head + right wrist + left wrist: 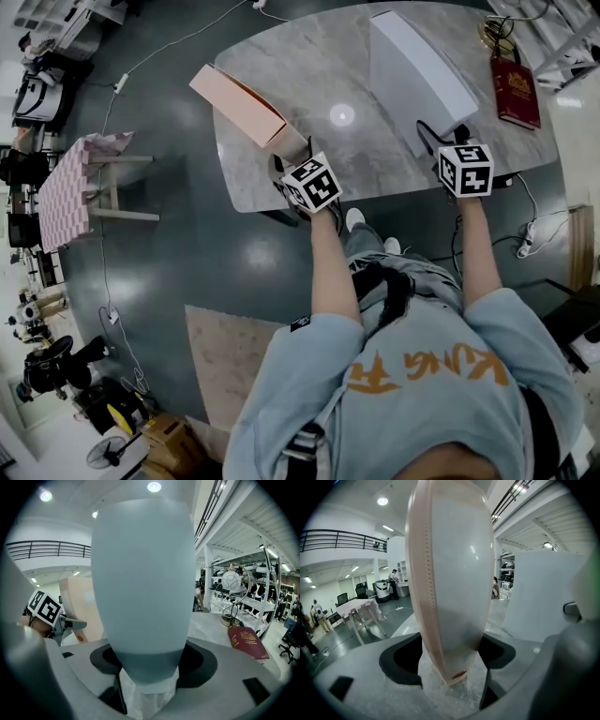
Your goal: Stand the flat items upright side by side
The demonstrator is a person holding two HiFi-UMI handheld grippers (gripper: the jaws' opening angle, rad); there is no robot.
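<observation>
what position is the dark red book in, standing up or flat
Lying flat: the dark red book rests cover up on the grey marble table, not yet stood upright.

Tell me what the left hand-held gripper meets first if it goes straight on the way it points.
The upright pink box: it already stands between the jaws of the left hand-held gripper, seemingly touching both pads.

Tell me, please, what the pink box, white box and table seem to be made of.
Pink box: probably cardboard, smooth; a perforated line along its edge. White box: likely cardboard, matte; plain faces, crisp folded edges. Table: marble or marble-look, polished; grey veining, lamp reflection.
</observation>
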